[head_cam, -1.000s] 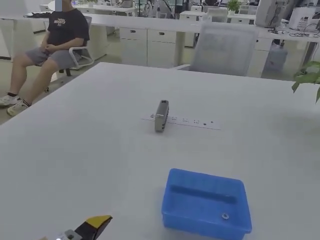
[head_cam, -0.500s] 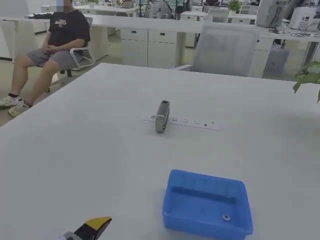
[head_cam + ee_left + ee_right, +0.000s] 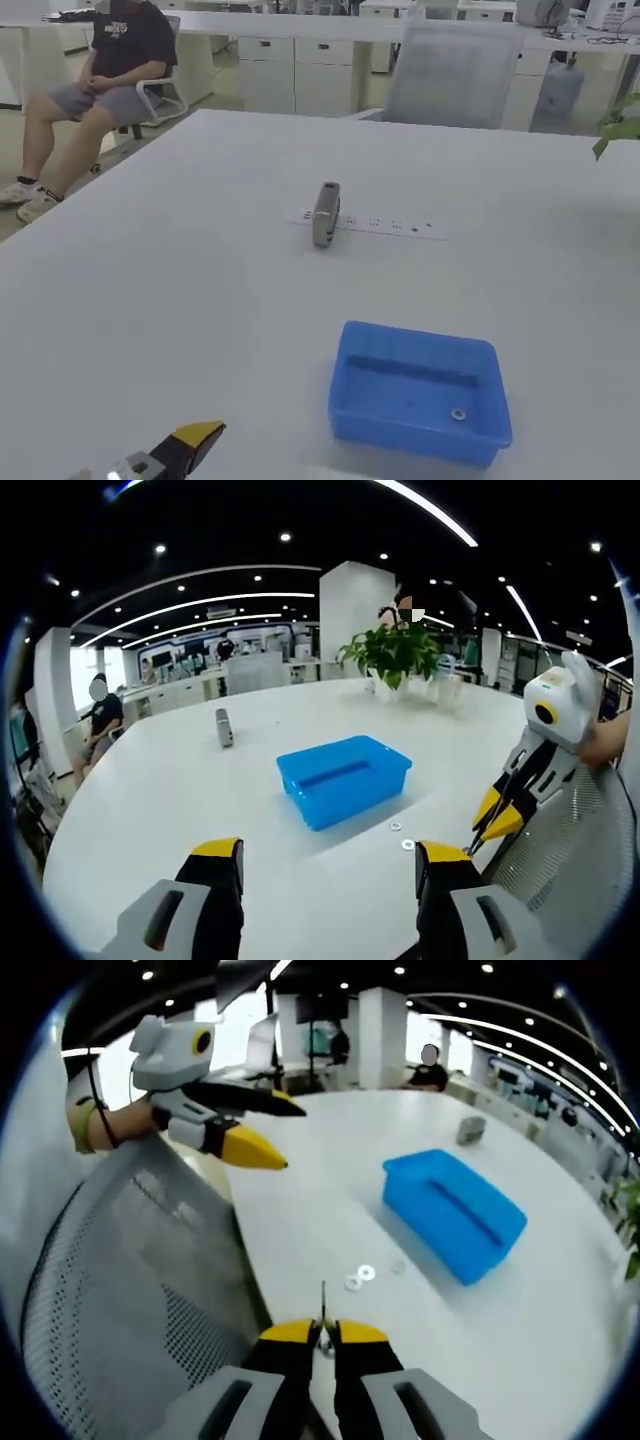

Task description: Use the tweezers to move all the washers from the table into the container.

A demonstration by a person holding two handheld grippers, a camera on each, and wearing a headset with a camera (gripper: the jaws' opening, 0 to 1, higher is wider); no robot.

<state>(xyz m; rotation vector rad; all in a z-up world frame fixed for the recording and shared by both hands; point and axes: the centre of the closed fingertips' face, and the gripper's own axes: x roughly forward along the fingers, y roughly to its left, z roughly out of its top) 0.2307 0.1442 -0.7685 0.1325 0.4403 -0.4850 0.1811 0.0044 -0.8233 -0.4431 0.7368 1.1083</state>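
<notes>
- Head view: we see the blue container on the white desk, close to its near edge. One washer lies inside it, by the container's near right corner.
- Toward the far edge, a grey device lies across one end of a flat white power strip.
- Beyond the far left corner a seated person is on a chair, well apart from the work.
- In the left gripper view, the left tongs are spread wide with nothing between them, hovering above the desk and facing the container.
- From that view we count two loose washers on the bare desk. They lie just beside each other, between the container and the near edge and apart from the container's wall.
- Also there, the right tongs hang at the near edge, over the back of a mesh chair. A plant stands past the container toward the far edge.
- In the right gripper view, the right tongs are pressed together on the tweezers. The thin tip sticks out between the jaws and points at the loose washers without touching them.
- We see one yellow tip of the left tongs in the head view, at the near edge to the left of the container.
</notes>
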